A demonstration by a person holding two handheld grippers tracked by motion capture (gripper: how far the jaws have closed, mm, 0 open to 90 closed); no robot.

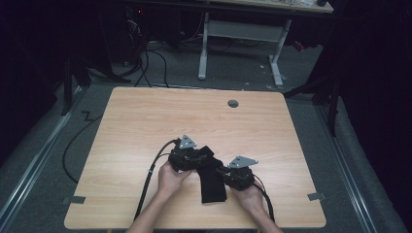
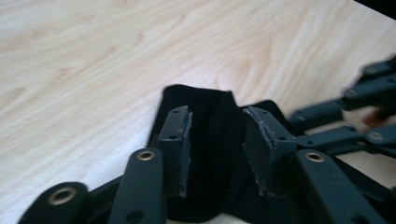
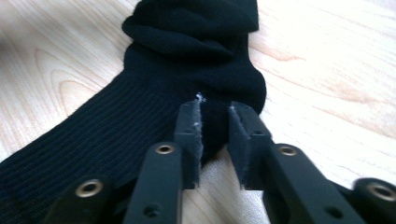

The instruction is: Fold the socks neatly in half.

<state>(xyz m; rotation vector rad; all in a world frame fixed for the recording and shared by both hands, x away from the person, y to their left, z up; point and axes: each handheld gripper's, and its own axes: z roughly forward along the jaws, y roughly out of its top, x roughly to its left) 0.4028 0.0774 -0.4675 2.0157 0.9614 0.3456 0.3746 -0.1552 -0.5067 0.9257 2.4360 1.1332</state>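
We see a black sock (image 1: 212,180) lying on the table (image 1: 136,126), lower centre of the high view, between the two hands. Left gripper (image 2: 215,140), in its own view: jaws apart, sock fabric lying between the pads without being pressed. Right gripper (image 3: 215,135), lower centre of its view: jaws narrowed onto a fold at the sock's edge, pinching it.

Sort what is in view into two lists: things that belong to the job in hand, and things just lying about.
In the job:
- black sock, lying on the table
- left tool, jaws apart around a fold of the sock
- right tool, jaws pinching the sock's edge

Just about:
- white desk frame behind the table
- cables on the floor
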